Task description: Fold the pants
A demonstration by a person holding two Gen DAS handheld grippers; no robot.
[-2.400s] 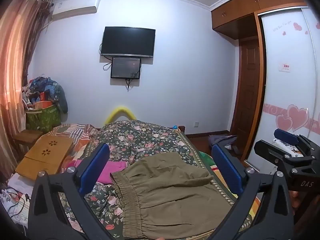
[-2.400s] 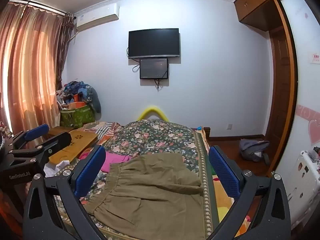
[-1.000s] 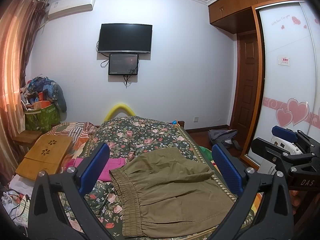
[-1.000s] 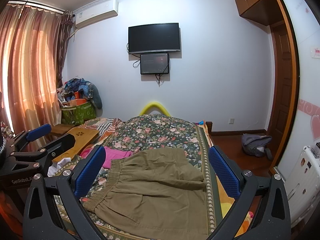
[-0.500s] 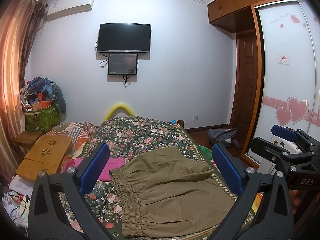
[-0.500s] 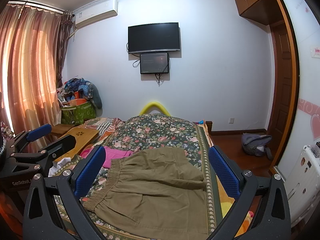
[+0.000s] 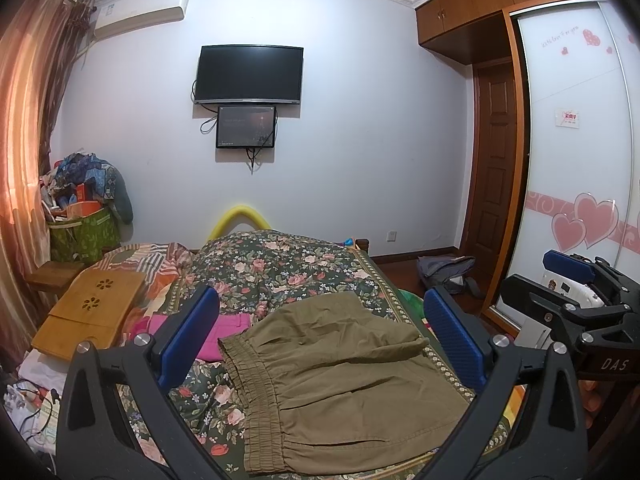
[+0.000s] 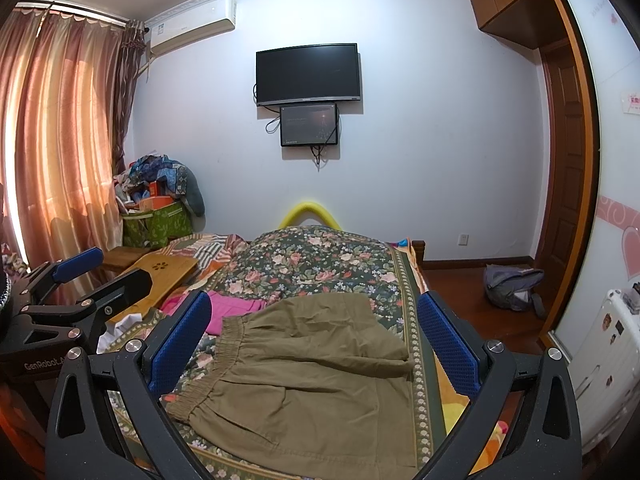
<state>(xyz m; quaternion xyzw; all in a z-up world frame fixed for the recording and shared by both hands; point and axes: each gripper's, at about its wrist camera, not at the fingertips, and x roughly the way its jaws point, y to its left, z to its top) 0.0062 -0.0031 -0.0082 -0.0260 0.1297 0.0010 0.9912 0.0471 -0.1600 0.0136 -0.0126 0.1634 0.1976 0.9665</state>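
Pants (image 7: 336, 384) lie folded on the bed (image 7: 280, 264), both claws spread wide.

Bed (image 7: 280, 264): I see a floral cover.
On it: olive pants (image 7: 340, 376) folded, pink garment (image 7: 224, 332) beside them, wooden lap tray (image 7: 92, 304) at my left.
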